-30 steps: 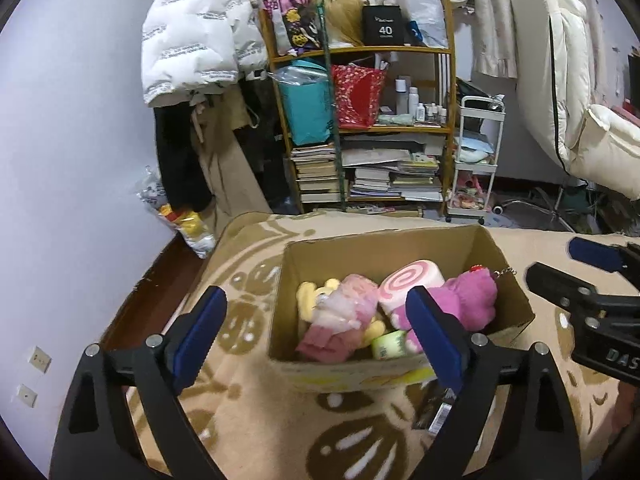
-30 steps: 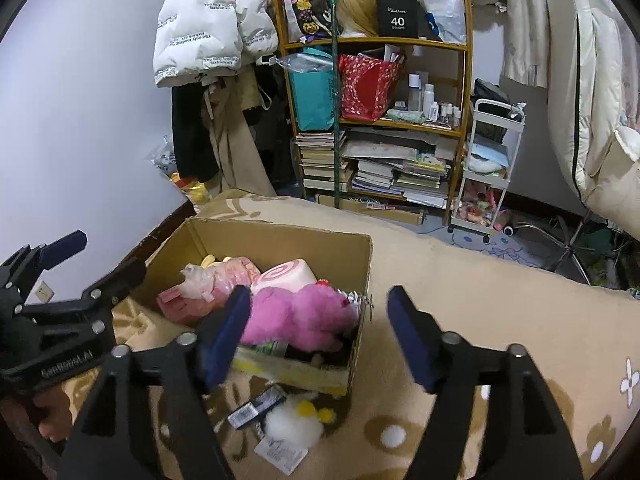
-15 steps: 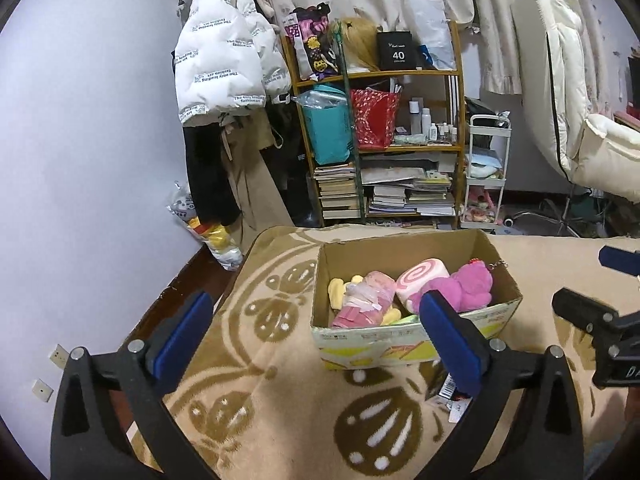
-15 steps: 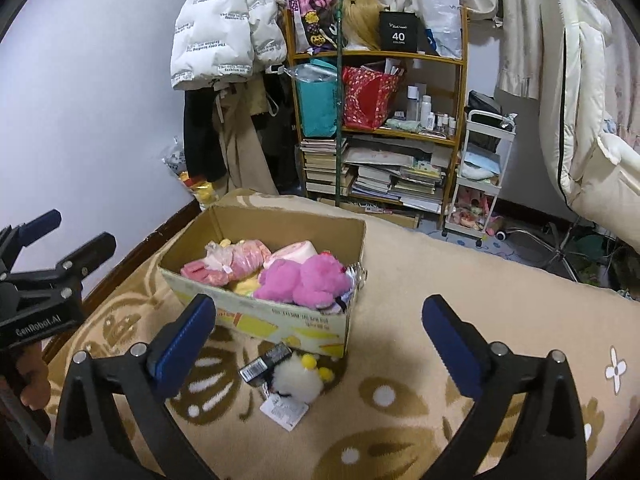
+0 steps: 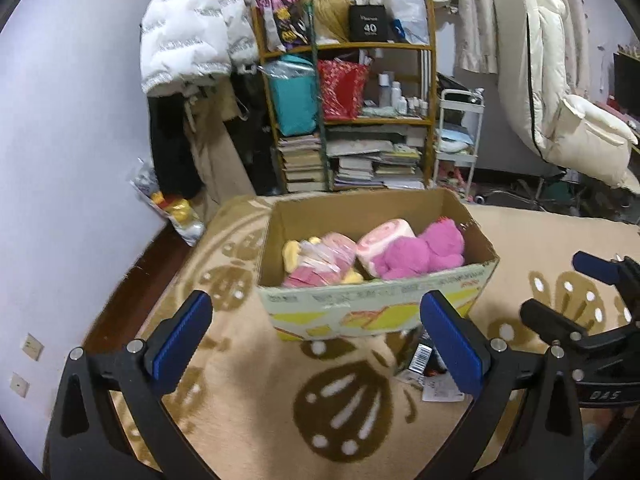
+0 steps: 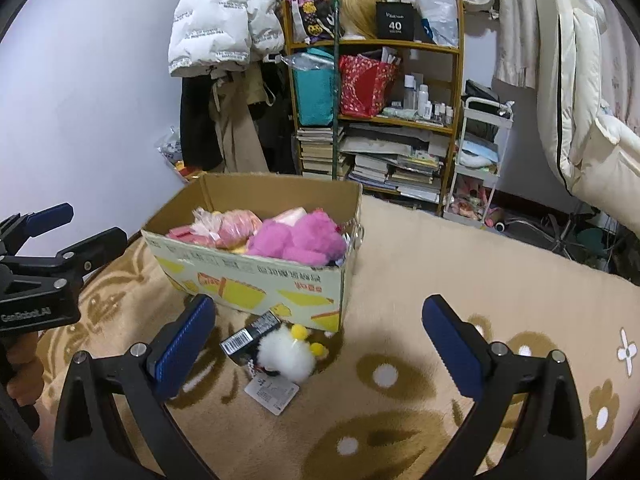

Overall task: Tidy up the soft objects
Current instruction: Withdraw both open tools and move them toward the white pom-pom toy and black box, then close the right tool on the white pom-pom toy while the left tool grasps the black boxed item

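A cardboard box [image 5: 360, 312] [image 6: 256, 276] stands on a beige patterned blanket. It holds soft toys: a pink plush [image 5: 420, 252] [image 6: 300, 236], a pink-and-white swirl roll [image 5: 384, 240] and a pink wrapped doll [image 5: 320, 264] [image 6: 228, 224]. A white fluffy toy with yellow pompoms [image 6: 288, 352] lies on the blanket in front of the box, next to a black barcode box [image 6: 250, 334] and a paper tag [image 6: 272, 392]. My left gripper [image 5: 320, 340] is open and empty, back from the box. My right gripper [image 6: 320, 344] is open and empty, above the white toy.
A shelf with books and bags [image 6: 372, 120] stands behind the box, with a white jacket [image 6: 220, 16] hanging at its left and a small white cart [image 6: 480, 160] at its right. A cream chair [image 5: 560, 100] is at the far right. A wooden floor strip [image 5: 132, 276] borders the blanket's left edge.
Both grippers have pulled back and away from the box, so it looks smaller and further off. The right gripper's jaws have opened wider. The toys in the box have not moved.
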`<state>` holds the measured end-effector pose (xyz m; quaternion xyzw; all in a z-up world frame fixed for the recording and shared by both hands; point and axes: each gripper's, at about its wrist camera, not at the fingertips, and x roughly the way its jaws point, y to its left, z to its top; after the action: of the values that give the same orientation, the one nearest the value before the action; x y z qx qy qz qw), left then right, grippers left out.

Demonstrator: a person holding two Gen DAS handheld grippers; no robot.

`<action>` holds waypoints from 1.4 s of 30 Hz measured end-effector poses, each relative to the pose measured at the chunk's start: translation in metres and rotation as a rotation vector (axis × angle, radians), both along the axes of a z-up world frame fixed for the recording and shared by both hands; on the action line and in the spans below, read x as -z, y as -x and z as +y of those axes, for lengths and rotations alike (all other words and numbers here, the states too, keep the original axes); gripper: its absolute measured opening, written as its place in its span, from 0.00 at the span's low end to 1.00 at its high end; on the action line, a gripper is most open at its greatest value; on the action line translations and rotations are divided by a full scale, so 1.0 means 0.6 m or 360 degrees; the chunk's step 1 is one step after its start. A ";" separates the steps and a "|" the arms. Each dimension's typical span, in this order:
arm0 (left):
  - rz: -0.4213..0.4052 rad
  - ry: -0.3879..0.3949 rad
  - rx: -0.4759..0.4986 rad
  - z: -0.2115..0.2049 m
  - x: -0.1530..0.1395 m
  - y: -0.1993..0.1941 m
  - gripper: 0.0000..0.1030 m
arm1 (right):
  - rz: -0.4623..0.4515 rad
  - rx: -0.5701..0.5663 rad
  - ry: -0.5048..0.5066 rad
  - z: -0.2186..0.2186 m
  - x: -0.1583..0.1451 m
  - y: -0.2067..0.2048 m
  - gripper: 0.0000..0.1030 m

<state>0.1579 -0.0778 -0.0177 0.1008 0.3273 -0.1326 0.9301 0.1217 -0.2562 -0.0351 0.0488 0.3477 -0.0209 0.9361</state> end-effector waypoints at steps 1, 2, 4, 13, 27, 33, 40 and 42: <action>0.0001 0.0003 0.0005 -0.001 0.004 -0.001 1.00 | 0.0007 0.0001 0.0000 0.000 0.008 -0.001 1.00; 0.0002 0.0009 0.0012 -0.004 0.010 -0.001 1.00 | 0.0012 0.0001 -0.0002 -0.001 0.014 -0.003 1.00; 0.0013 0.0028 0.0033 -0.006 0.022 -0.002 1.00 | 0.0013 -0.0002 -0.0011 -0.004 0.028 -0.005 1.00; 0.0076 0.0056 0.0103 -0.019 0.068 -0.013 1.00 | 0.0071 -0.0002 -0.0050 -0.011 0.074 -0.022 1.00; 0.0169 0.0059 0.0161 -0.035 0.128 -0.028 0.99 | 0.0148 0.0003 -0.0148 -0.026 0.116 -0.043 1.00; 0.0212 0.0049 0.0180 -0.042 0.145 -0.034 0.99 | 0.0178 0.0029 -0.0237 -0.040 0.129 -0.047 1.00; 0.0261 0.0061 0.0207 -0.048 0.160 -0.039 0.99 | 0.0208 0.0050 -0.0310 -0.056 0.141 -0.053 1.00; 0.0274 0.0055 0.0226 -0.051 0.164 -0.039 0.99 | 0.0220 0.0047 -0.0331 -0.058 0.145 -0.054 0.99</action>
<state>0.1812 -0.1081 -0.1163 0.0961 0.3956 -0.2118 0.8885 0.1539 -0.2909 -0.1222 0.1492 0.4109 -0.0019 0.8994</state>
